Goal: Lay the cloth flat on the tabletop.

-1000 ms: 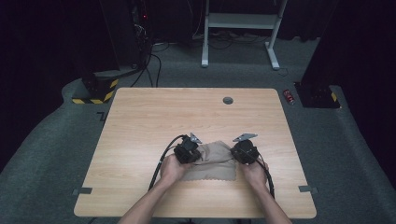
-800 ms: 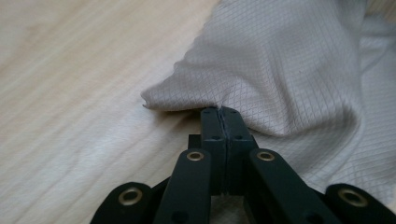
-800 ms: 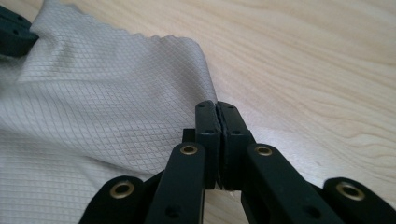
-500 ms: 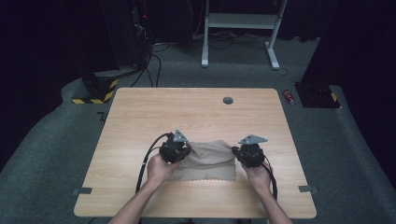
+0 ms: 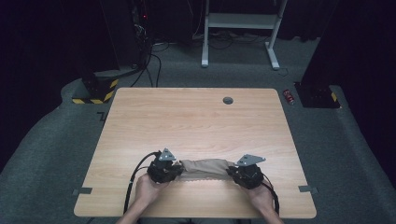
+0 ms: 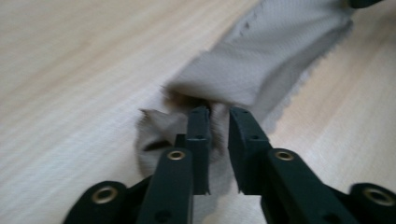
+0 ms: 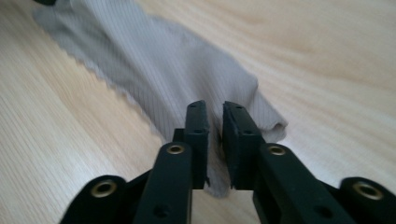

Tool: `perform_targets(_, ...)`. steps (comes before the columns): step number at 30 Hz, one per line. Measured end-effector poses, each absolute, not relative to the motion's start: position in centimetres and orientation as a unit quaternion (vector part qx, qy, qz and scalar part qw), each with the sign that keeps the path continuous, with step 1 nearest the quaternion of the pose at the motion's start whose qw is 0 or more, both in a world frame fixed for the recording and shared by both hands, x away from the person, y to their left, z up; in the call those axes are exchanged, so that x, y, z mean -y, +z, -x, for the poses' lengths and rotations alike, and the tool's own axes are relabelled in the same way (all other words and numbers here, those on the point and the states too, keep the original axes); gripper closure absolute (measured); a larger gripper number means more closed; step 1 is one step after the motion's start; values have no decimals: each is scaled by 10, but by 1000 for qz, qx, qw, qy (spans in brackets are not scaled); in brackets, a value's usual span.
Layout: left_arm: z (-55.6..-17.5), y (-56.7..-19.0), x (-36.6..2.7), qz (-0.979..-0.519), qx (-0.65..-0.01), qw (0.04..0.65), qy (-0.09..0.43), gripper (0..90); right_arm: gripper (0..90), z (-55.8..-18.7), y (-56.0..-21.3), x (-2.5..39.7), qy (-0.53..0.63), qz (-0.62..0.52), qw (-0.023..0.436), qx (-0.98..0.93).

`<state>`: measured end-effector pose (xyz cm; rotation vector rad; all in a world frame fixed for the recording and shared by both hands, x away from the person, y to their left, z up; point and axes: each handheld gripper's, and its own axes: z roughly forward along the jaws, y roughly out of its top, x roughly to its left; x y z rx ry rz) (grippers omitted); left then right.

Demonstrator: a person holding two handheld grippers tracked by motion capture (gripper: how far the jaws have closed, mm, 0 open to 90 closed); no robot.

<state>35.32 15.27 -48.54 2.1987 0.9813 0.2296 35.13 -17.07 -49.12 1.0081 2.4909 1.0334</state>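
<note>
So the cloth [image 5: 206,168] looks pretty different from a second ago — back then it was a loose, wider patch lying between the two hands, and now it's pulled out into a long narrow band near the front edge of the table [image 5: 196,116]. The hands have spread apart too, left one further left, right one further right, so the band is stretched between them.

Left gripper [image 5: 164,171] sits at the left end of the cloth, right gripper [image 5: 246,174] at the right end. In the left gripper view the jaws are close together with a bunched-up corner of the cloth [image 6: 261,65] pinched between them, and the fabric runs off in a folded strip. Same story in the right gripper view — jaws narrow, nipping the near end of the cloth [image 7: 177,88], with the zigzag-cut edge trailing away on one side.

My read: this is a fold in progress. The cloth looks doubled over lengthwise, and pulling the ends apart is taking the slack out so the fold lies flat. Both grips seem small, just on the corners, so a hard tug could slip one out.
</note>
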Motion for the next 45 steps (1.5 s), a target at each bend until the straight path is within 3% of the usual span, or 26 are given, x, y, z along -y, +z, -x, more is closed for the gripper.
perform_targets(3,-360,-481,-157,-840,-398,352,109,683,755,-359,-479,171,375,-355,142,-844)
perform_targets(7,-372,-484,-152,-838,-409,344,115,661,736,-369,-478,168,373,-365,143,-841)
perform_targets(16,-388,-493,-136,-835,-405,364,84,774,657,-397,-499,157,336,-402,115,-844)
perform_targets(18,-388,-495,-133,-838,-399,364,74,838,712,-400,-504,156,331,-403,106,-846)
perform_targets(19,-388,-495,-132,-841,-395,362,72,875,822,-401,-505,155,330,-395,100,-852)
perform_targets(20,-388,-494,-132,-843,-391,362,72,875,822,-401,-505,155,330,-395,100,-852)
perform_targets(21,-387,-493,-132,-843,-389,363,71,883,888,-399,-504,154,331,-385,107,-855)
perform_targets(31,-389,-453,-137,-841,-365,382,118,887,893,-388,-471,168,371,-384,176,-827)
perform_targets(37,-400,-463,-128,-864,-361,328,125,882,891,-386,-462,167,364,-370,213,-828)
perform_targets(41,-410,-483,-134,-856,-394,314,116,845,878,-398,-485,167,332,-394,203,-833)
perform_targets(45,-408,-486,-143,-848,-408,313,127,684,786,-402,-498,177,334,-422,179,-824)
